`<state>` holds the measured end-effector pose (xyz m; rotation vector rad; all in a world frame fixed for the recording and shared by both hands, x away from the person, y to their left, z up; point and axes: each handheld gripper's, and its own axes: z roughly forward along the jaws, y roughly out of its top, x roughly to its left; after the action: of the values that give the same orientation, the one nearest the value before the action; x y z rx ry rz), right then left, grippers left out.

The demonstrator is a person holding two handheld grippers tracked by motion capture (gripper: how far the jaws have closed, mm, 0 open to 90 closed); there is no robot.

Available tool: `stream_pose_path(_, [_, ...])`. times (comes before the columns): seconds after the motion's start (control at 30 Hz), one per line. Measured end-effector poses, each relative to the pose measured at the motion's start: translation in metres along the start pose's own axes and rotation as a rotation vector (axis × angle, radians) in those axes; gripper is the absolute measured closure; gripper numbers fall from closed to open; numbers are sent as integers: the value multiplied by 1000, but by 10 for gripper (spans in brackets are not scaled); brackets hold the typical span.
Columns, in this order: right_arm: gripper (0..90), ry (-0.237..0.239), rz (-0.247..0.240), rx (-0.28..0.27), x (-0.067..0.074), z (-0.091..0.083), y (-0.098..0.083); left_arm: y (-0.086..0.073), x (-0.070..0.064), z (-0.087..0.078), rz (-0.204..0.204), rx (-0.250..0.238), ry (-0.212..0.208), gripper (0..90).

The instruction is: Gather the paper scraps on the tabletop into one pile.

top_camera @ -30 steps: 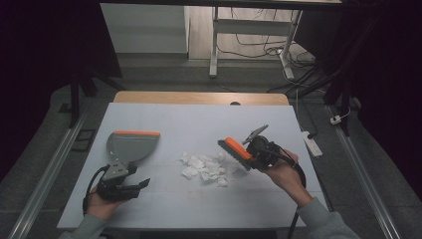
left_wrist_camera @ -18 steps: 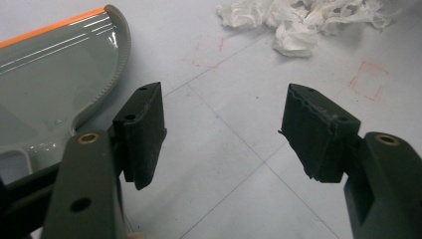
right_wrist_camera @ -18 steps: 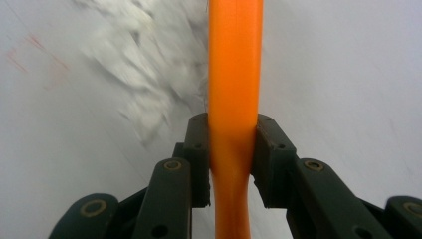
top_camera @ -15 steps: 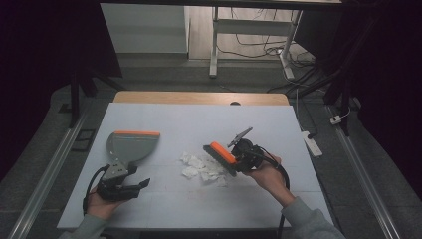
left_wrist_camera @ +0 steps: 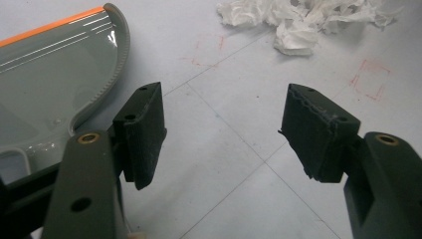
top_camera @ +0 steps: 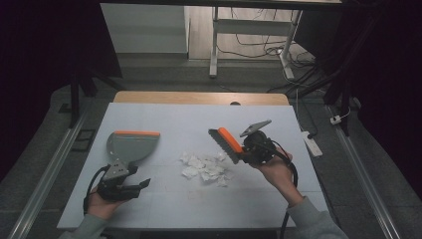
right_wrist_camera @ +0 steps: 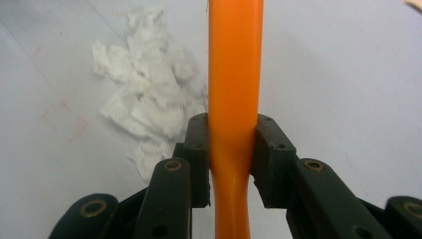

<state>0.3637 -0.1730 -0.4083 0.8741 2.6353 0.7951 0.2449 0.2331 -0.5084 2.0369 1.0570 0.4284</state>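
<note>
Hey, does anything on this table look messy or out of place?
Yes: torn white paper scraps lie loose mid-table, between the grey dustpan and the orange brush clamped in the right hand-held gripper. Nothing else stands out.

The white table (top_camera: 164, 209) carries a grey dustpan (top_camera: 130, 146) and crumpled paper scraps (top_camera: 205, 168).

Two black two-jaw grippers are in use: the left gripper (top_camera: 130, 187) and the right gripper (top_camera: 246, 152). One orange-backed hand brush with dark bristles (top_camera: 226, 143) sits between the right gripper's jaws. One grey plastic dustpan with an orange front edge (top_camera: 130, 146) lies just ahead of the left gripper. One loose heap of crumpled white paper scraps (top_camera: 205, 167) lies between both grippers; the scraps are too jumbled to count. One white table (top_camera: 189, 204) carries it all.
</note>
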Motion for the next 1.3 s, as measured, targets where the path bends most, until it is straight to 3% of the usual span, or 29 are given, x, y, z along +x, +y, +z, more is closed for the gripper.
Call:
stream_pose_path(0.2, [709, 100, -31, -37, 25, 20, 39, -1, 1, 0, -2, 0, 1, 347])
stream_pose_path(0.3, [709, 163, -26, -27, 41, 42, 63, -1, 1, -1, 0, -2, 1, 347])
stream_pose_path(0.33, [709, 201, -25, -19, 51, 59, 77, -1, 2, -1, 1, -2, 0, 347])
stream_pose_path(0.37, [709, 201, -25, -19, 51, 59, 77, -1, 2, -1, 0, -2, 0, 347])
stream_pose_path(0.5, [709, 280, 13, -2, 66, 91, 96, -2, 3, -2, -4, -5, 0, 347])
stream_pose_path(0.63, [709, 288, 43, 34, 69, 121, 101, -1, 4, -2, -9, -6, -3, 347])
stream_pose_path(0.73, [709, 244, 55, 70, 63, 133, 98, 0, 4, -1, -2, -8, -4, 347])
stream_pose_path(0.93, [709, 221, 140, 96, 35, 123, 78, 5, 3, 4, 7, -5, -15, 347])
stream_pose_path(1.07, [709, 196, 148, 82, 27, 111, 70, 7, 2, 6, 11, -4, -17, 347])
stream_pose_path(1.13, [709, 187, 141, 62, 27, 105, 71, 7, 2, 7, 10, -5, -18, 347])
stream_pose_path(1.3, [709, 236, 116, -46, 32, 77, 75, 6, 3, 6, 9, -5, -18, 347])
